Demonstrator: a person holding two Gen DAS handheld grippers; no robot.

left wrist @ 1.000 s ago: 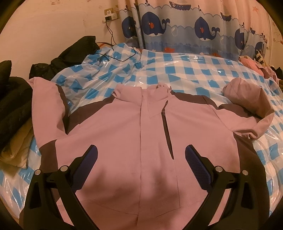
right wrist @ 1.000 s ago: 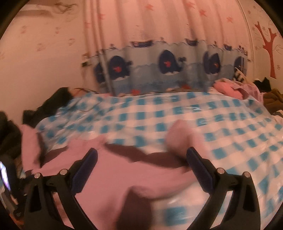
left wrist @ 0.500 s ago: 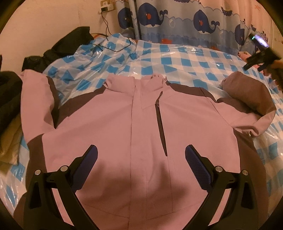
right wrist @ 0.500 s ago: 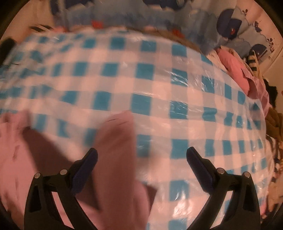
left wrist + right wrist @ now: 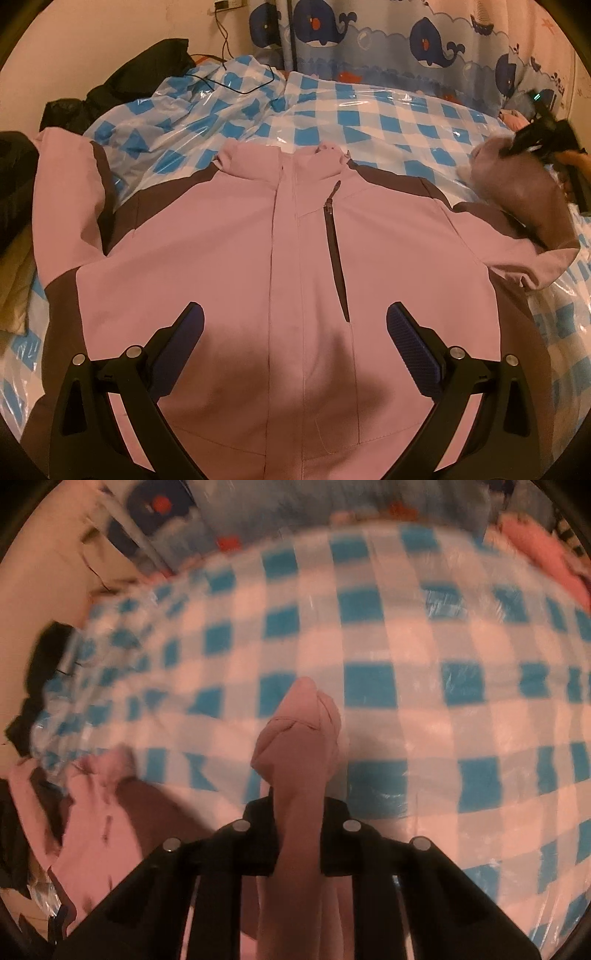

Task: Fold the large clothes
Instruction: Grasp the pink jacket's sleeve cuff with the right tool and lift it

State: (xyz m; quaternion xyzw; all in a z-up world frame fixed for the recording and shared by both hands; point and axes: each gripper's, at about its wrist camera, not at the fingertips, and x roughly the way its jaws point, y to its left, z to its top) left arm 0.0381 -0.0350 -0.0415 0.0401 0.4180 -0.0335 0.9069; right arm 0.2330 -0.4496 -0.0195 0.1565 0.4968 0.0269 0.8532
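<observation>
- The pink jacket [image 5: 295, 266] lies front-up, spread flat on the blue-checked plastic sheet [image 5: 388, 114]; black clothes [image 5: 147, 70] are heaped beyond its far left sleeve
- The left gripper [image 5: 294, 325] hovers over the jacket's lower front, fingers wide apart, empty
- The right gripper [image 5: 297, 812] has just clamped onto the jacket's right sleeve cuff [image 5: 301, 731]

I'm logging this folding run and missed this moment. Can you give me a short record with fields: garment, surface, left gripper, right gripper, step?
garment: pink and brown jacket, front up, zipped, spread flat
surface: blue-checked plastic cover over a bed
left gripper: open, above the jacket's lower front, holding nothing
right gripper: just closed, shut on the sleeve cuff
step: sleeve gripped, not yet folded in
</observation>
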